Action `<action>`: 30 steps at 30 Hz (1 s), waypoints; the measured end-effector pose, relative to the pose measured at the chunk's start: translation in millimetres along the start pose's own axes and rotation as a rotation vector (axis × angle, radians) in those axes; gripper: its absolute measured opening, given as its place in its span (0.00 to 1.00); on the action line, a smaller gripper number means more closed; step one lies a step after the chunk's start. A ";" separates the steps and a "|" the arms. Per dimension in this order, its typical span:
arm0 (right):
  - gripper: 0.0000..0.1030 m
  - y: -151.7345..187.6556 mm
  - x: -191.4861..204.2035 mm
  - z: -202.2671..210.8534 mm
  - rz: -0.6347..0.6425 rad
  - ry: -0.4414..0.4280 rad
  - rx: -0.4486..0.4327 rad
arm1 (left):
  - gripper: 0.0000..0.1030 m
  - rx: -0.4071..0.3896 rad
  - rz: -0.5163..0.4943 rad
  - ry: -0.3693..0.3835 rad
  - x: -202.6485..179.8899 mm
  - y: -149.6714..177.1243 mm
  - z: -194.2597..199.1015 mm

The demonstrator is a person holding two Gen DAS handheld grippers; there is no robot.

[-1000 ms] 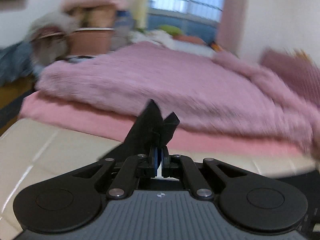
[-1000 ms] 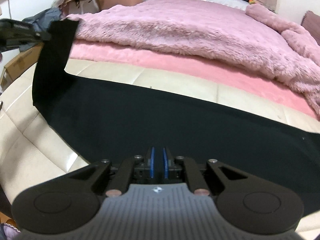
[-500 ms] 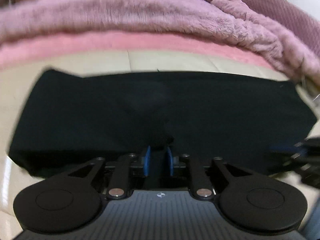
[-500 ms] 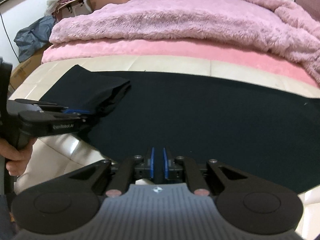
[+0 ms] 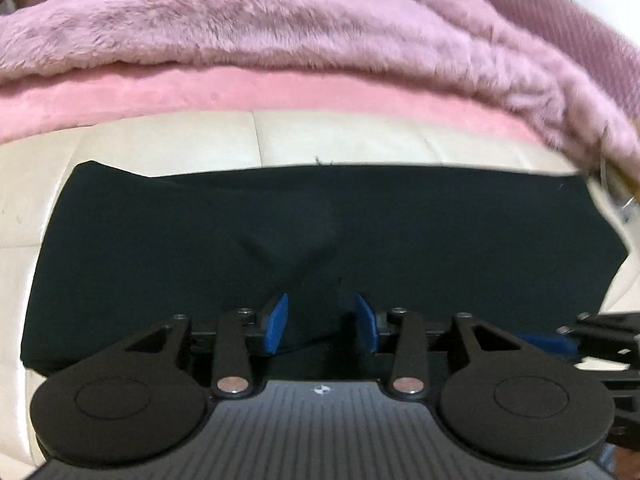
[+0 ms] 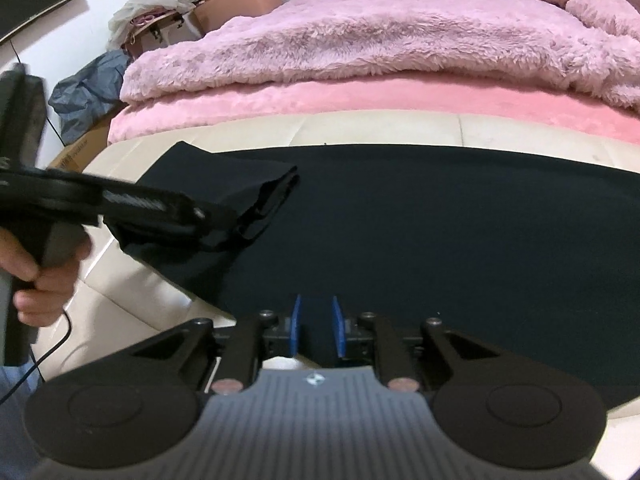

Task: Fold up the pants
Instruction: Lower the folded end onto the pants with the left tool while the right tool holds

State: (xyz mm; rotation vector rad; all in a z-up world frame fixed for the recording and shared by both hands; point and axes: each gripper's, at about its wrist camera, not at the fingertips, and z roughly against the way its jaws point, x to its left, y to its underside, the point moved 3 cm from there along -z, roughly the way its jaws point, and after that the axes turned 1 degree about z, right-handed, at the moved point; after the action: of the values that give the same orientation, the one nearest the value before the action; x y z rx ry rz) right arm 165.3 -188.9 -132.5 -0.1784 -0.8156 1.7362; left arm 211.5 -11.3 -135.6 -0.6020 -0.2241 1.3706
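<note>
Black pants [image 5: 360, 232] lie flat on the cream bench [image 5: 328, 140] at the foot of the bed. In the right wrist view the pants [image 6: 460, 232] stretch across the bench, with their left end folded over on top [image 6: 240, 184]. My left gripper [image 5: 320, 320] is open, its blue pads [image 5: 276, 324] apart on either side of a raised pinch of the fabric. It also shows in the right wrist view [image 6: 212, 220] at the folded end. My right gripper [image 6: 316, 324] is open a little over the pants' near edge, holding nothing.
A pink fluffy blanket [image 6: 380, 32] and pink sheet [image 6: 360, 96] cover the bed behind the bench. Boxes, bags and a basket [image 6: 168, 20] stand at the far left. My right gripper shows at the right edge of the left wrist view [image 5: 600, 340].
My left gripper carried the pants' end over onto the rest, laid it down and opened. My right gripper opened slightly and stayed at the near edge.
</note>
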 end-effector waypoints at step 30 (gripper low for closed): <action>0.25 -56.3 40.0 -56.5 0.181 -0.125 0.045 | 0.01 0.075 0.166 0.224 48.0 -14.7 6.8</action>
State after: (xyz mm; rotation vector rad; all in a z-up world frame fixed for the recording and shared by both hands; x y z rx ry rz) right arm 225.2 -122.9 -129.5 -0.1178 -0.8720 1.9501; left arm 230.5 35.4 -131.5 -0.7176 0.0594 1.4511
